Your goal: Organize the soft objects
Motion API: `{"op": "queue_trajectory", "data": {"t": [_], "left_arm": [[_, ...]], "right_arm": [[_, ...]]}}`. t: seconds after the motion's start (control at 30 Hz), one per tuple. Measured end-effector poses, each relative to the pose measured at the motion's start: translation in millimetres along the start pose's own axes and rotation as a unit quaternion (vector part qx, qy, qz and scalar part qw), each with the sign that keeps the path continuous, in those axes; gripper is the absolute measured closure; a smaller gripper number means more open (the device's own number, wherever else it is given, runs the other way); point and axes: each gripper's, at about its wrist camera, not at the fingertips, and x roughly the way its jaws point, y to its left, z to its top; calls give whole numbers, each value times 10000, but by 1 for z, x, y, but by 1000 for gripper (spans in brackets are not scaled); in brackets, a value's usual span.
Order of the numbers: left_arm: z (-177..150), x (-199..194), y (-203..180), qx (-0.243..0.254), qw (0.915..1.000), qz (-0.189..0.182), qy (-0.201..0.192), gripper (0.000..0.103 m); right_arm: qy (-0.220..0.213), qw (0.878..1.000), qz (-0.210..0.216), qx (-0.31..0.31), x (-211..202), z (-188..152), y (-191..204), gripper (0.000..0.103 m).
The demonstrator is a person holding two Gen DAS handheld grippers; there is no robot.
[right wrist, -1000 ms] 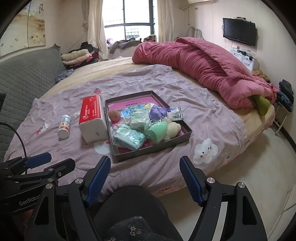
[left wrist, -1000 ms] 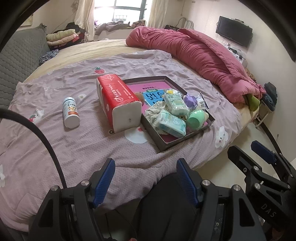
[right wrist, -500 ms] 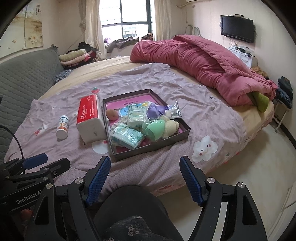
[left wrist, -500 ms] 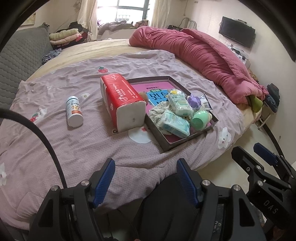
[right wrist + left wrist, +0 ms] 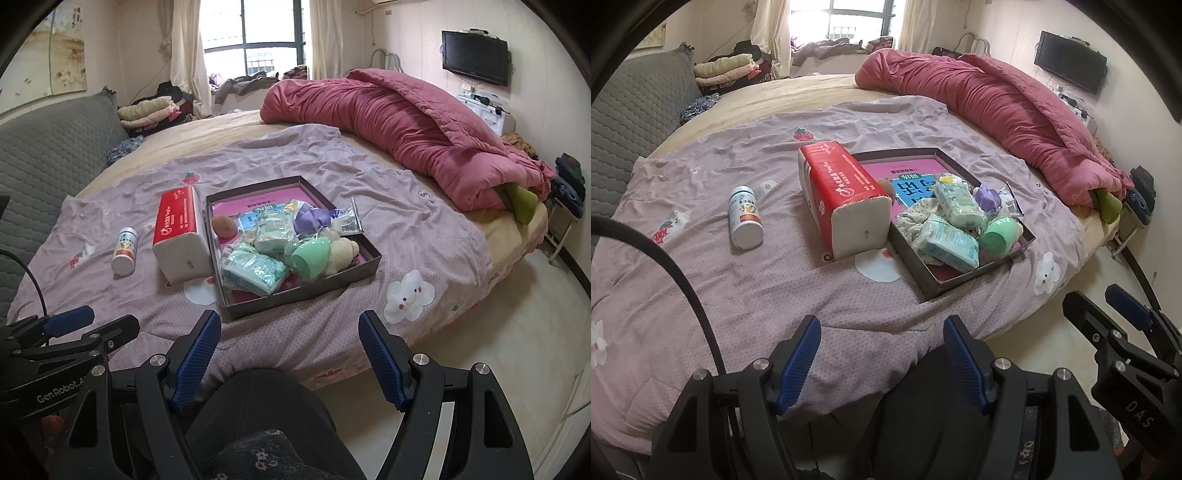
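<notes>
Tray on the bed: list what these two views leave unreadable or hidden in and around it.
- Tray floor: both views, mostly covered by the piled packets; the printed sheet shows only in part.
- Cream soft toy: right wrist view, half behind the green cup; left wrist view, nearly all hidden.
- Brown round item: left wrist view, mostly blocked by the red tissue pack.
- White bottle label: both views, print too small.

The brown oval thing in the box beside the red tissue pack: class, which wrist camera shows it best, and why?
The right wrist view: the brown oval thing lies in full sight in the box. In the left wrist view the red tissue pack hides most of it, leaving a sliver.
</notes>
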Motion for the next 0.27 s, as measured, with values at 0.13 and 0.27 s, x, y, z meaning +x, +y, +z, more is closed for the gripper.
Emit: {"op": "queue_trajectory", "data": {"t": [0.13,0.27], "left_arm": [[-1,3,2,-19,10000,4,43,35],[-2,7,7,-78,9999,-38,85,35]], "right_arm": [[8,9999,15,-105,3,0,5,25],[-106,9993,203,-306,5,9,19,25]]}}
